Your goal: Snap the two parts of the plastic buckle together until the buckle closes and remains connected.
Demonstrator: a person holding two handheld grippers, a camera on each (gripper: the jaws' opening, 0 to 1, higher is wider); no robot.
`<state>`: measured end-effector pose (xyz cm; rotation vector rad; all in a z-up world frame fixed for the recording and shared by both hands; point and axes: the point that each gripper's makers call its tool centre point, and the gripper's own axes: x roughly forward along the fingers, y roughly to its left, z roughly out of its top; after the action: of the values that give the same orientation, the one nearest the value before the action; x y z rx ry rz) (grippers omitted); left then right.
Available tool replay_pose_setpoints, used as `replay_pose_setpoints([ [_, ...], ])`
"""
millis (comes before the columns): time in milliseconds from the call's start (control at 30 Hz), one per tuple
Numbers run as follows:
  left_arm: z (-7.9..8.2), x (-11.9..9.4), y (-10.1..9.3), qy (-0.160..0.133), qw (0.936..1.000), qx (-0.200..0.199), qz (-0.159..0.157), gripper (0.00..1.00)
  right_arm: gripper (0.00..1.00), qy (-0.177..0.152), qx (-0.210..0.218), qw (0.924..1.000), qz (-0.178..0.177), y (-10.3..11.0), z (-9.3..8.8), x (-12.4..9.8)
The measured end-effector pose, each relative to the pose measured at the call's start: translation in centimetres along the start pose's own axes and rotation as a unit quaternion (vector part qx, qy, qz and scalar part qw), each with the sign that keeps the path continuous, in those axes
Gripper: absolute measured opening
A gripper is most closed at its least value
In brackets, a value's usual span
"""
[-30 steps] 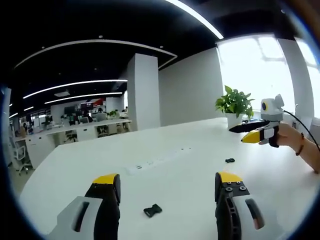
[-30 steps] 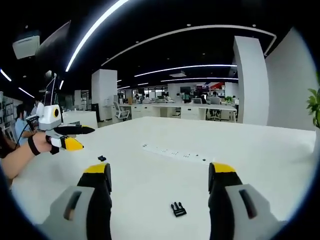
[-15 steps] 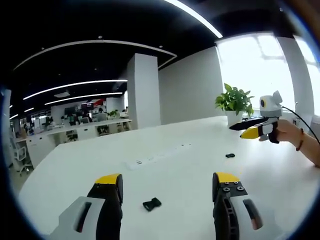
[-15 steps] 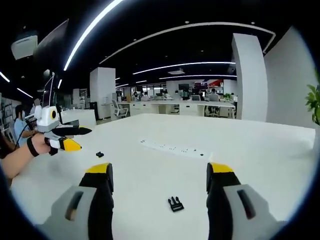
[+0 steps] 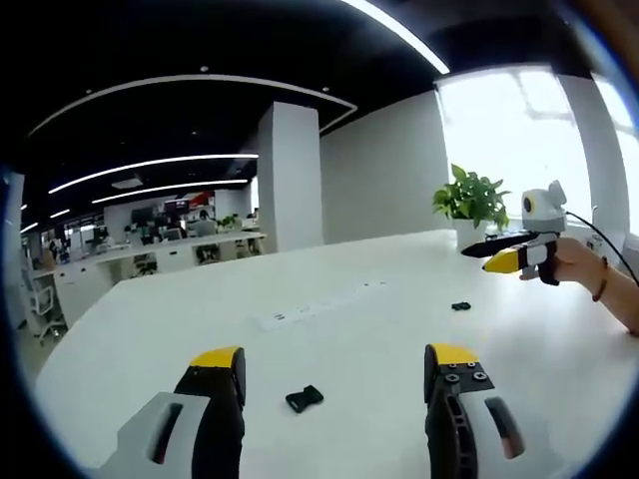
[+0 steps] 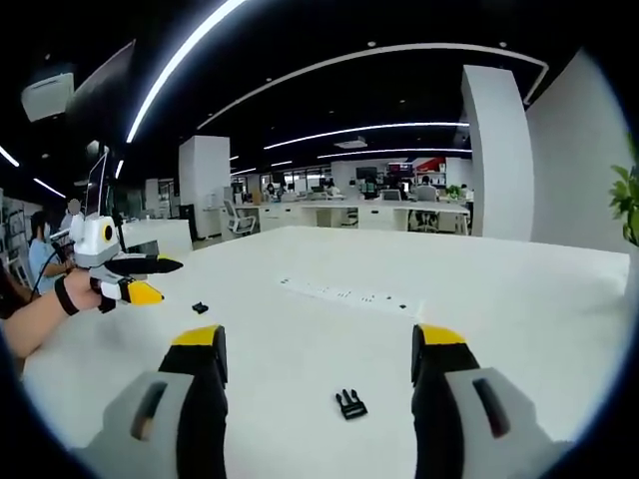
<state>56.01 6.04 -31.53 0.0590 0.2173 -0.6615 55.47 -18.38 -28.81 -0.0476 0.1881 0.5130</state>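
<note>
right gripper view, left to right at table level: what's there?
Person's hand holding the left gripper → small buckle part → pronged buckle part between the right gripper's open fingers, power strip lying farther back → potted plant at the right edge.

My left gripper [image 5: 324,384] hangs over the white table [image 5: 150,349] with jaws spread wide — a black buckle part [image 5: 304,399] lies on the tabletop between them. My right gripper [image 5: 499,255], yellow-tipped, is held in my hand [image 5: 574,264] at the far right — above the second buckle part [image 5: 460,306]. A white power strip [image 5: 319,304] runs across the middle; a potted plant [image 5: 469,203] stands by the bright window.
</note>
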Motion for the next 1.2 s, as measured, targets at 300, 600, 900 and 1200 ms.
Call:
replay_pose_setpoints([
  [300,-0.3,0.2,0.1,0.000,0.9999,0.010,0.000,0.73,0.73,0.004,-0.002,1.0000,0.002,0.0,-0.3,0.1],
  [600,-1.0,0.3,0.4,0.006,1.0000,0.007,-0.002,0.71,0.72,0.022,-0.004,0.9998,0.000,-0.4,-1.6,0.4],
  [900,-1.5,0.3,0.7,0.012,0.9999,0.005,-0.003,0.70,0.71,0.038,-0.007,0.9992,0.003,-0.2,-2.6,0.4],
  [1200,-2.3,0.2,0.9,0.020,0.9998,-0.002,-0.006,0.70,0.69,0.045,-0.005,0.9990,0.002,-0.4,-3.3,0.3],
])
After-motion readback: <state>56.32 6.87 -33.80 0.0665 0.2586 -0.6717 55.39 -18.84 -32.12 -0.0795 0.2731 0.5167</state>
